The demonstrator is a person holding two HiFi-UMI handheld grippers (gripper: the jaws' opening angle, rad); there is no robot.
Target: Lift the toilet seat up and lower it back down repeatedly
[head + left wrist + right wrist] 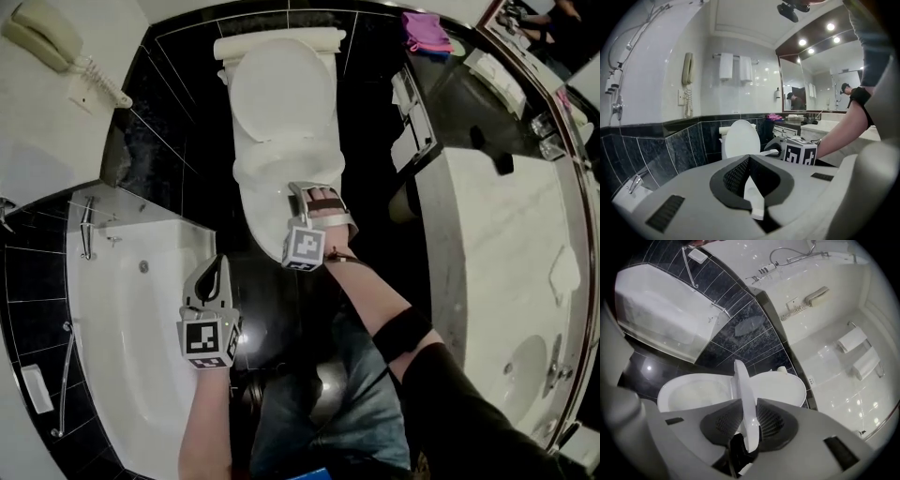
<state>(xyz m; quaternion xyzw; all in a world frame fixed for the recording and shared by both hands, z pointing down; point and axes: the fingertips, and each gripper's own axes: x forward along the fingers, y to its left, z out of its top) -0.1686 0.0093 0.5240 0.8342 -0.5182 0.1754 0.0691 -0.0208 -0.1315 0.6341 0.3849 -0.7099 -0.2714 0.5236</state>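
Observation:
The white toilet (267,202) stands at the top middle of the head view, its lid (281,89) leaning back against the tank. My right gripper (305,190) is at the front of the bowl, shut on the toilet seat (743,399). In the right gripper view the seat runs edge-on between the jaws, partly raised, with the open bowl (693,392) on its left and the lid (780,387) on its right. My left gripper (217,267) hangs lower left over the dark floor beside the bathtub, jaws together and empty. It faces the toilet lid (742,139).
A white bathtub (112,309) fills the left side, and a marble vanity (506,244) with a basin fills the right. A wall phone (47,33) hangs at the upper left. A pink cloth (427,30) lies on the counter behind. The person's jeans-clad legs (356,412) stand on the black tile floor.

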